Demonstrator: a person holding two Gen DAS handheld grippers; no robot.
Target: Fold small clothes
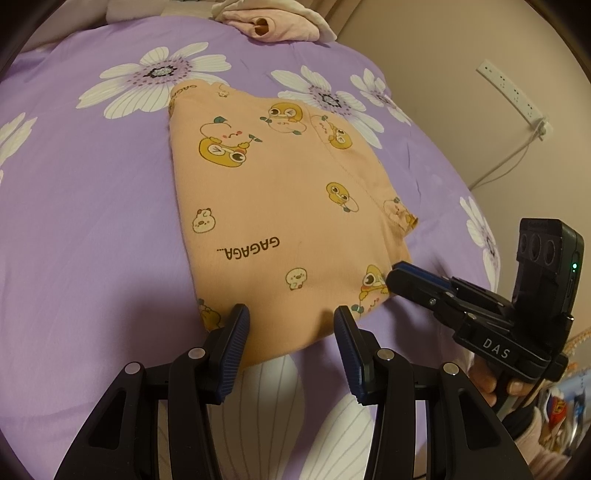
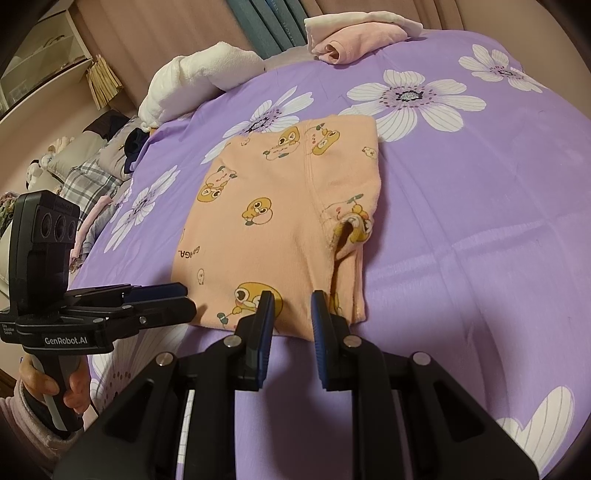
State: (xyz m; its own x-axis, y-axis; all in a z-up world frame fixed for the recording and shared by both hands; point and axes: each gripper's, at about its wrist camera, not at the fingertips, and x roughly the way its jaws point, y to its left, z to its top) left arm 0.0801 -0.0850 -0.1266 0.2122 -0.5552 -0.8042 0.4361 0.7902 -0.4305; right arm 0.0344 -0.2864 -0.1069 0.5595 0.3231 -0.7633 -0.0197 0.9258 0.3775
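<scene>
Orange garment (image 1: 280, 206), printed with yellow ducks and the word GAGAGA, folded flat into a rough rectangle on a purple bedspread (image 1: 92, 221) with large white flowers. Centre of the frame in both views, near edge just ahead of the grippers.

Left gripper (image 1: 291, 325) at the bottom centre of its own view, fingers apart, near hem of the garment between the 2 tips; whether the pads (image 1: 236, 343) press the cloth: cannot tell. Same gripper seen from the side at the lower left of the right wrist view (image 2: 181, 295), tips at the garment's left near corner, a hand (image 2: 44, 384) in a pale sleeve around its grip.

Right gripper (image 2: 291, 306) at the bottom centre of its own view, fingers narrowly apart, tips over the garment's near edge beside a duck print; grip on the cloth unclear. Same gripper at the right of the left wrist view (image 1: 397, 275), tips against the garment's lower right corner.

Pink folded clothes (image 1: 273, 22) at the top of the frame, far edge of the bed. White bundle (image 2: 192, 77) at the upper left of the right wrist view. Power strip (image 1: 509, 92) on the wall, upper right of the left wrist view.
</scene>
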